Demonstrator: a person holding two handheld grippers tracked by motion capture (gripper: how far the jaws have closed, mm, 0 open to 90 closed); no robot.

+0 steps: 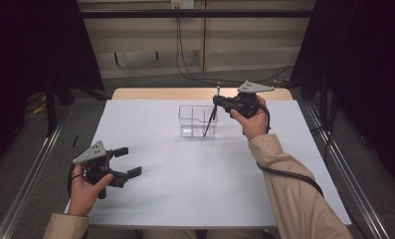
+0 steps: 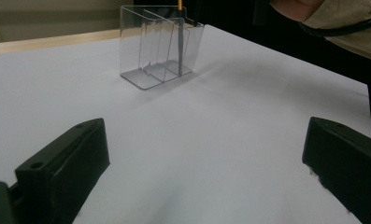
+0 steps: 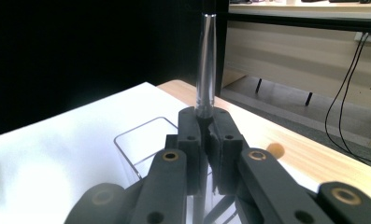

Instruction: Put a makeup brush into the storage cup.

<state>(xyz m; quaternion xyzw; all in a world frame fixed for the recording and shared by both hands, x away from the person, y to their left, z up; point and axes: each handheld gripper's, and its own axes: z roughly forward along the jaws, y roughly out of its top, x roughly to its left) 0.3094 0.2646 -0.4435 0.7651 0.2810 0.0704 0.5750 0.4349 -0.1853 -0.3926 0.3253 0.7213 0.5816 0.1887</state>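
A clear plastic organiser point(image 1: 197, 121) with dividers stands on the white table point(image 1: 195, 169) toward the back middle. A slim dark pen point(image 1: 211, 118) leans in its right compartment, tip down, upper end sticking out above the rim. My right gripper point(image 1: 218, 100) is shut on the pen's upper part, just above the organiser's right side. In the right gripper view the jaws clamp the silvery pen barrel point(image 3: 205, 65). My left gripper point(image 1: 128, 162) is open and empty, low over the front left of the table. From the left gripper view the organiser point(image 2: 160, 46) and the pen point(image 2: 180, 42) stand well ahead.
A wooden strip point(image 1: 150, 93) runs along the table's far edge. Metal rails point(image 1: 31, 174) flank the table on both sides. Black cables point(image 1: 185, 64) hang at the back wall. Dark curtains close in both sides.
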